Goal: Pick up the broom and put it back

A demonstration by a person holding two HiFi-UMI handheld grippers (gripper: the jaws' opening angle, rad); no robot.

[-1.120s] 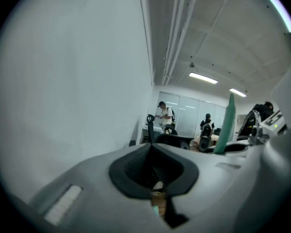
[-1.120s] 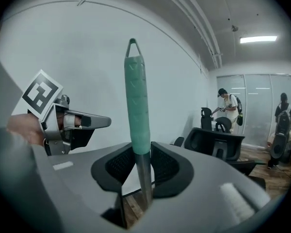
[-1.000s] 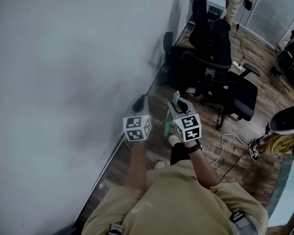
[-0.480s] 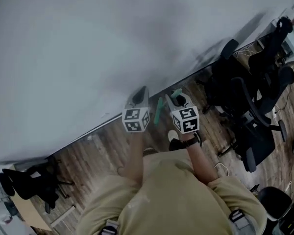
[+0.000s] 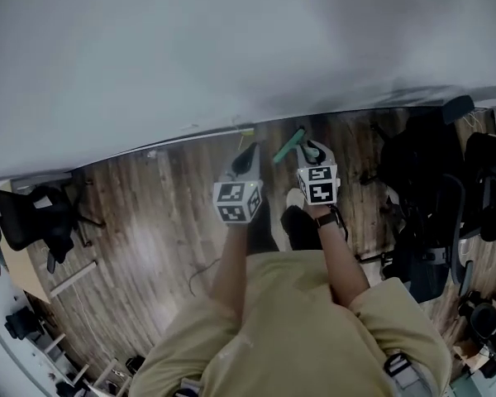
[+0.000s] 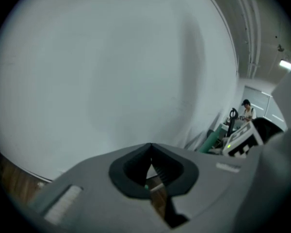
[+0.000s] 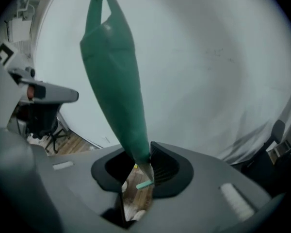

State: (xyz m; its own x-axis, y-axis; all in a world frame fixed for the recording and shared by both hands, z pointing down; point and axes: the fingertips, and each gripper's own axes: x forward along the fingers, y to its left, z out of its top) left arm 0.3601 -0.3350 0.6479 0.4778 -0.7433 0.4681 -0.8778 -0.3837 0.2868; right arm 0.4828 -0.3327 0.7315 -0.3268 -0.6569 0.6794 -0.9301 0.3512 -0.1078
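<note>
The broom's green handle grip [image 7: 117, 86], with a hanging loop at its tip, rises between my right gripper's [image 7: 144, 163] jaws, which are shut on its narrow end. In the head view the green handle [image 5: 288, 146] sticks out up-left from the right gripper [image 5: 311, 150], toward the base of the white wall. The rest of the broom is hidden below the gripper. My left gripper [image 5: 246, 152] hangs just left of it, apart from the handle. Its jaws [image 6: 150, 149] meet at the tips with nothing between them. The green handle [image 6: 211, 142] shows at the right of the left gripper view.
The white wall [image 5: 231, 48] fills the space ahead and meets the wooden floor [image 5: 149, 238] at a skirting. Black office chairs [image 5: 422, 180] crowd the right; another black chair [image 5: 29, 217] stands at far left. A person [image 6: 246, 109] stands far off.
Both grippers have dropped and tipped downward along the wall, the right one keeping the green handle. The head view has swung from the chairs to face the wall and floor.
</note>
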